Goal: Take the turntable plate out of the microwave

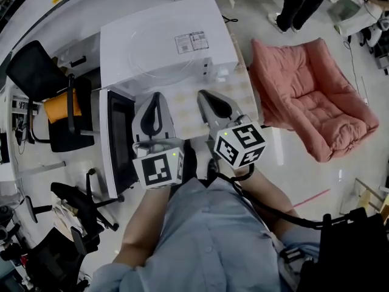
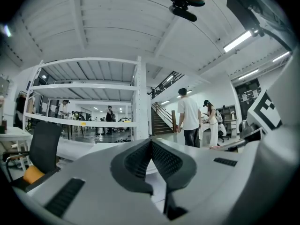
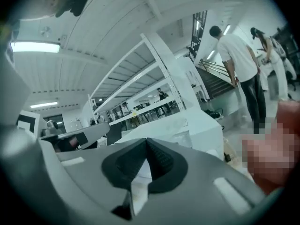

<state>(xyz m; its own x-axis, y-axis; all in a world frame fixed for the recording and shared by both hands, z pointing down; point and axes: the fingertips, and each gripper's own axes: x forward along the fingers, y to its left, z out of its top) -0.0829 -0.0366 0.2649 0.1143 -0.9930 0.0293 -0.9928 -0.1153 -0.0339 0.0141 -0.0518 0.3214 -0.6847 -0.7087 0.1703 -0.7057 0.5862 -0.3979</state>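
1. L gripper (image 1: 156,96), centre-left of frame: jaws seen shut tip to tip, nothing held.
2. R gripper (image 1: 205,94), just beside it: jaws likewise shut, empty.
3. microwave (image 1: 115,41) seen upper centre, door (image 1: 118,142) swung open at its left.
4. plate (image 1: 167,53): faint clear disc made out lying on microwave top, apart from both grippers.
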